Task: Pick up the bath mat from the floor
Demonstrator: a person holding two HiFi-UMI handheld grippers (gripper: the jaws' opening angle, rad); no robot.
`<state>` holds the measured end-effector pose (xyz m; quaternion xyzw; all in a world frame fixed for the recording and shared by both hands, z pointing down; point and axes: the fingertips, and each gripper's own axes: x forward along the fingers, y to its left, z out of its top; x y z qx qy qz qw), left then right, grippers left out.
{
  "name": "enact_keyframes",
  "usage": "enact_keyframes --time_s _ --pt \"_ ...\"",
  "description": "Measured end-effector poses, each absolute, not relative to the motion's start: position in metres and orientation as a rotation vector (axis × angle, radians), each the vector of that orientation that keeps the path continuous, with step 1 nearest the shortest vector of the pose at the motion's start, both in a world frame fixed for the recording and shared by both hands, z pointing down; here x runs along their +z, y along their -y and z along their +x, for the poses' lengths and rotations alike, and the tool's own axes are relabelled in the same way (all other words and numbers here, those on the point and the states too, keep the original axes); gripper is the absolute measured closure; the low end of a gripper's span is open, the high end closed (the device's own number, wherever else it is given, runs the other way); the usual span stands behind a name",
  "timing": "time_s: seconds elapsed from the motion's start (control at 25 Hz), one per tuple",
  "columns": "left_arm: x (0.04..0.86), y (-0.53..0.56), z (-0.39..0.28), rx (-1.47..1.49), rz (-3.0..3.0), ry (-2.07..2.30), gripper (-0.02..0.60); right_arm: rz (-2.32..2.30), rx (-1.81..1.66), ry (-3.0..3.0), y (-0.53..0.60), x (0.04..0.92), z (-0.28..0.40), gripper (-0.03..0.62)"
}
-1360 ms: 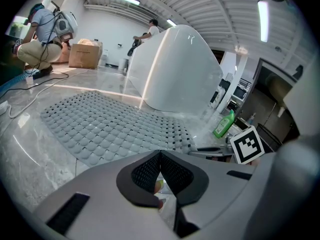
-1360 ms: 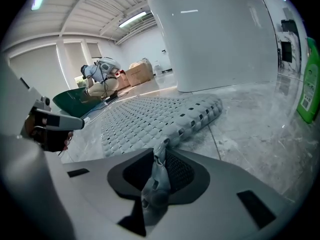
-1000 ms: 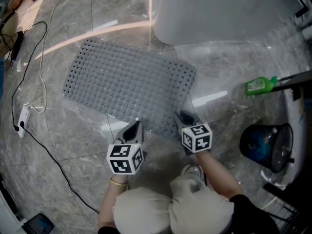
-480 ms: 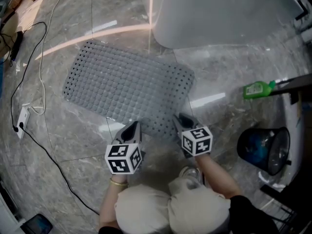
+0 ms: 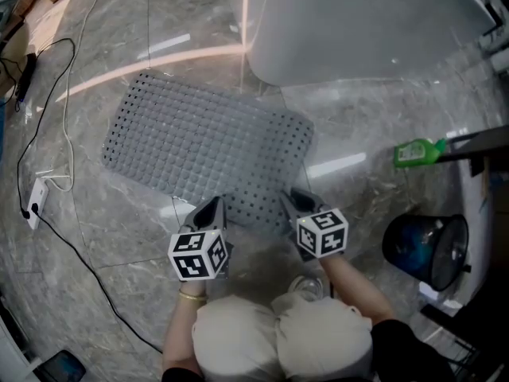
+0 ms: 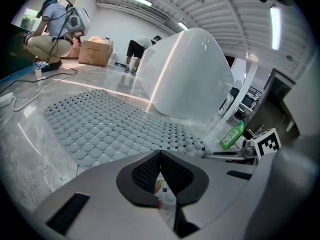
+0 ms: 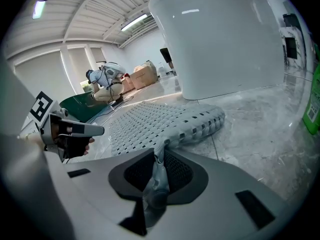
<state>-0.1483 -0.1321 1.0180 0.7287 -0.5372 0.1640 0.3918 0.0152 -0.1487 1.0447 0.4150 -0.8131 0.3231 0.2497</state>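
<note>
The grey perforated bath mat (image 5: 207,142) lies on the marble floor in front of a white tub. My right gripper (image 5: 291,198) is at the mat's near right edge, shut on it; in the right gripper view a pinched fold of the mat (image 7: 165,121) runs up between the jaws of this gripper (image 7: 159,156). My left gripper (image 5: 214,205) sits at the near edge further left. In the left gripper view, the gripper (image 6: 160,155) has its jaw tips together, and the mat (image 6: 100,129) lies flat ahead of them. I see nothing clearly gripped there.
The white tub (image 5: 358,22) stands just behind the mat. A green bottle (image 5: 413,151) and a dark bucket (image 5: 425,241) are on the floor to the right. Cables and a power strip (image 5: 36,193) run along the left. People (image 6: 55,24) crouch in the far background.
The mat's right end has shifted slightly toward me with the right gripper. Both grippers sit a little nearer to me than a second ago.
</note>
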Motion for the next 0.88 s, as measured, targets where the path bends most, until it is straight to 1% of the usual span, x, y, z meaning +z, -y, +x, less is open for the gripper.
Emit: enact_keyframes --time_s 0.48,0.88 --pt "0.989 0.132 -0.139 0.379 1.758 1.347 0.581 1.116 0.911 2.208 0.158 1.002 0.01 0.533" --pt "0.922 0.122 -0.134 0.315 1.623 1.327 0.58 1.121 0.95 2.127 0.141 0.932 0.024 0.536"
